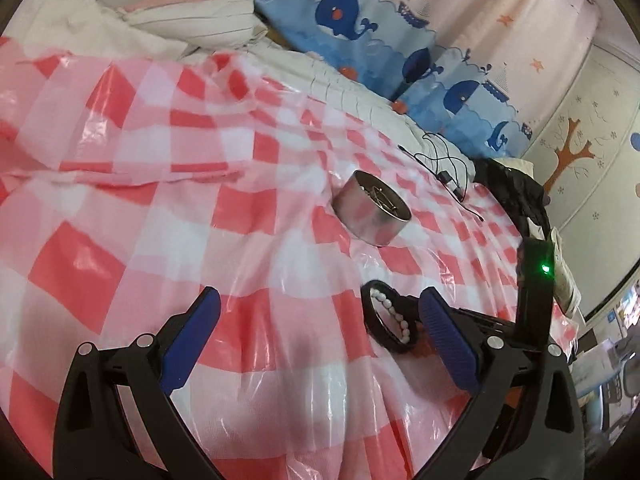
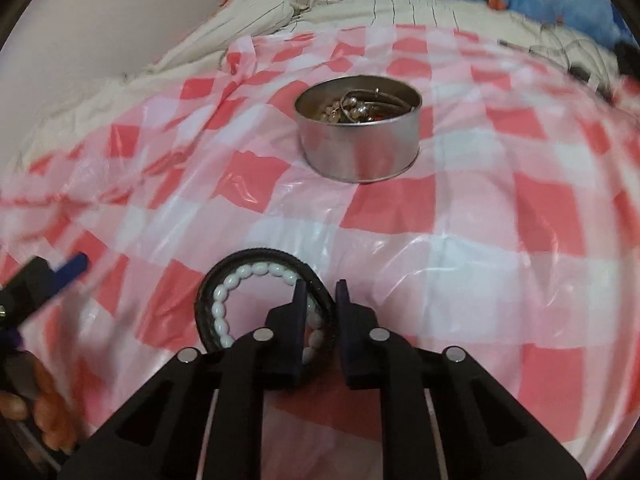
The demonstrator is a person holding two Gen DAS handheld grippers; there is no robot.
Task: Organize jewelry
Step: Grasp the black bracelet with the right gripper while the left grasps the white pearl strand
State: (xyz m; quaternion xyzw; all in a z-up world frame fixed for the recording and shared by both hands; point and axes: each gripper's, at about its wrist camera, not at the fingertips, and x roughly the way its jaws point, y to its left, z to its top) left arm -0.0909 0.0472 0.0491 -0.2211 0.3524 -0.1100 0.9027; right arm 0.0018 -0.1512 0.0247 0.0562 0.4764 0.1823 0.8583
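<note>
My right gripper [image 2: 321,292] has its jaws drawn nearly together, pinching the rim of a black bangle [image 2: 256,258] with a white bead bracelet [image 2: 240,276] lying along its inner edge; one finger sits inside the ring and the other outside, so both pieces are clamped between them. From the left wrist view I see that same black bangle [image 1: 386,334] and the white bead bracelet [image 1: 394,314] just beside my left gripper's right-hand blue pad, with the right gripper's black body [image 1: 534,288] and its green light rising behind. My left gripper [image 1: 320,320] is spread wide and holds nothing, its fingers over the red-and-white checked plastic sheet [image 1: 160,184]. Ahead of both grippers a round metal tin [image 2: 358,132] stands upright on the sheet, well apart from the bangle, with a tangle of metal and beaded jewelry [image 2: 356,108] in it. In the right view my left gripper shows only as a blurred blue fingertip at the left edge.
</note>
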